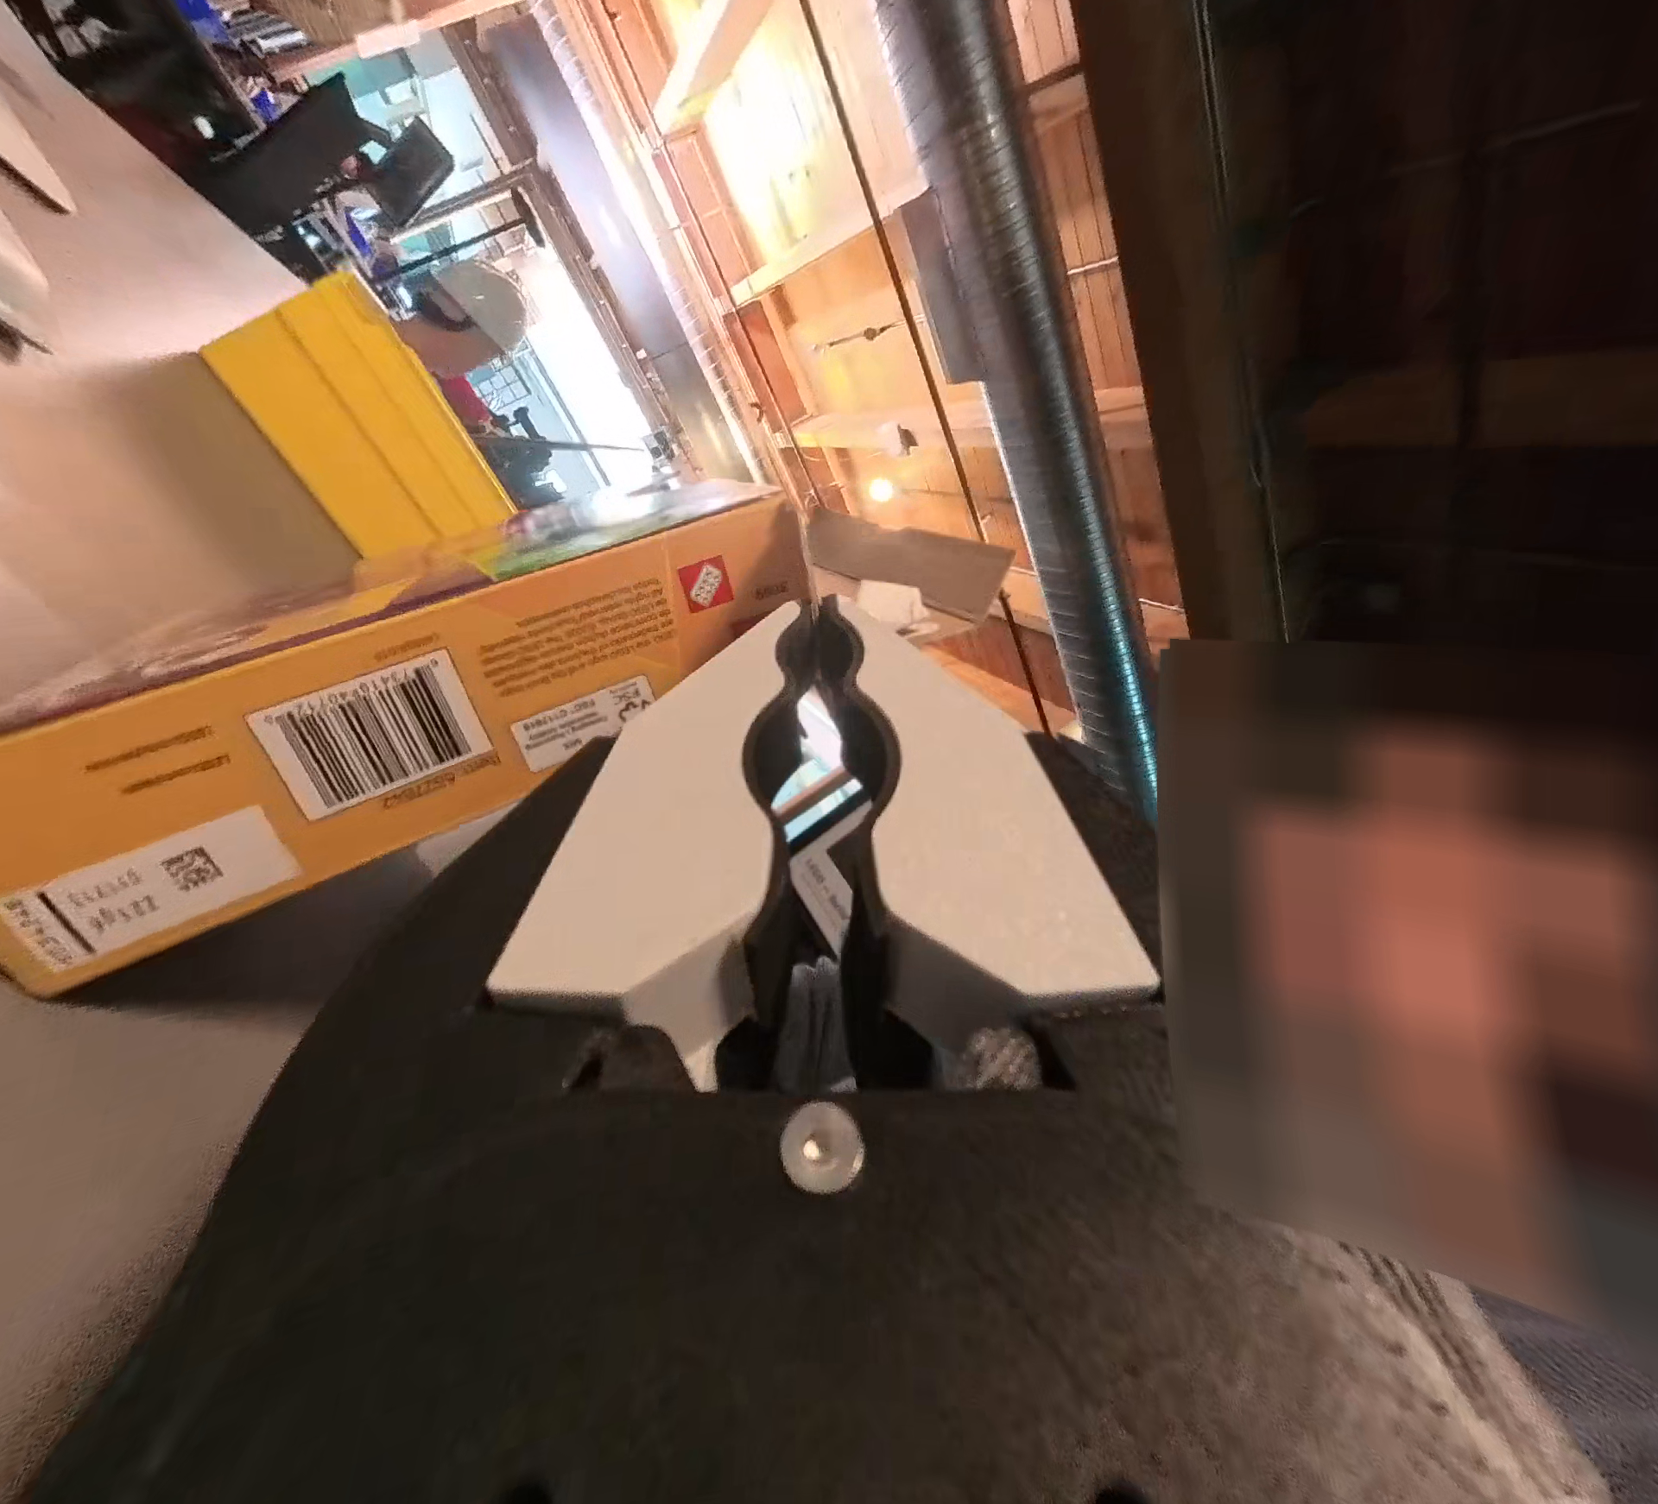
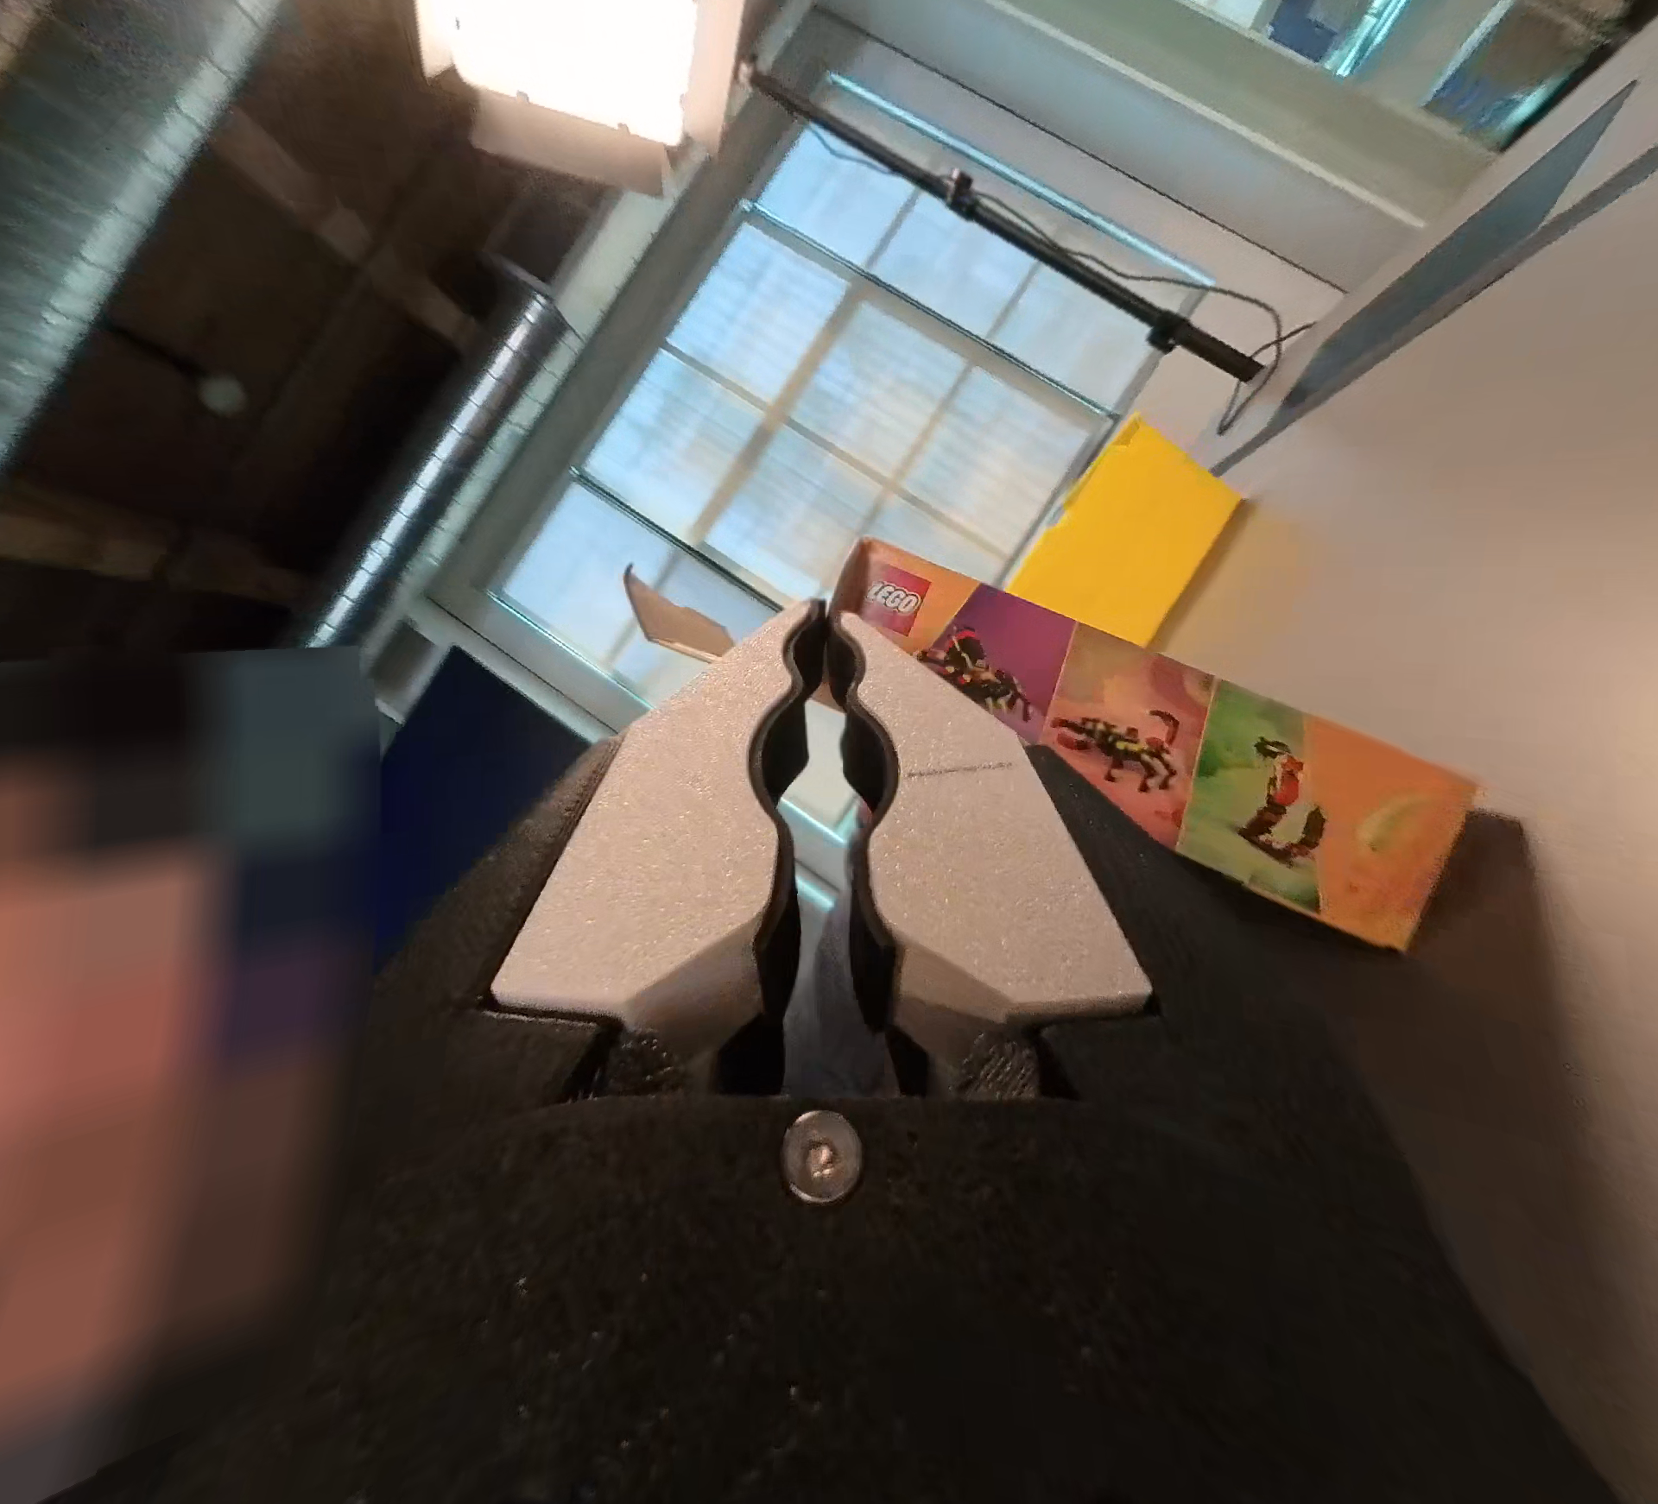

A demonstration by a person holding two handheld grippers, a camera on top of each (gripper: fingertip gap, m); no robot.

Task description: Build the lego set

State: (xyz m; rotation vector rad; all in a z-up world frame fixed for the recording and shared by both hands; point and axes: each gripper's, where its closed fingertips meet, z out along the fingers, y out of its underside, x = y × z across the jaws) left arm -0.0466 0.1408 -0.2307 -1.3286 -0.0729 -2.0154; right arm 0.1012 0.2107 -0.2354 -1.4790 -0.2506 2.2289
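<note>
Left gripper (image 1: 818,636): jaws closed at the tips. A thin white strip, paper or plastic, shows in the gap between the fingers; whether it is pinched or merely behind them cannot be told.

Right gripper (image 2: 825,625): jaws pressed together at the tips, nothing visible between them.

Both cameras are rolled sideways and tilted up toward the ceiling; motion blur is present.

The box (image 1: 377,707) lies on the dark table (image 1: 224,1039). In the left wrist view it sits just left of the fingers, barcode face toward the camera, long axis running left to right across the frame. In the right wrist view the box (image 2: 1157,752) lies right of the fingers, picture face showing, with an end flap (image 2: 668,622) open near the tips. Which gripper is nearer cannot be judged. A yellow object (image 1: 359,411) stands behind the box.

Not seen: any loose bricks, bags or instructions. The box's far end is cut off in the left view. Build judged not started.
</note>
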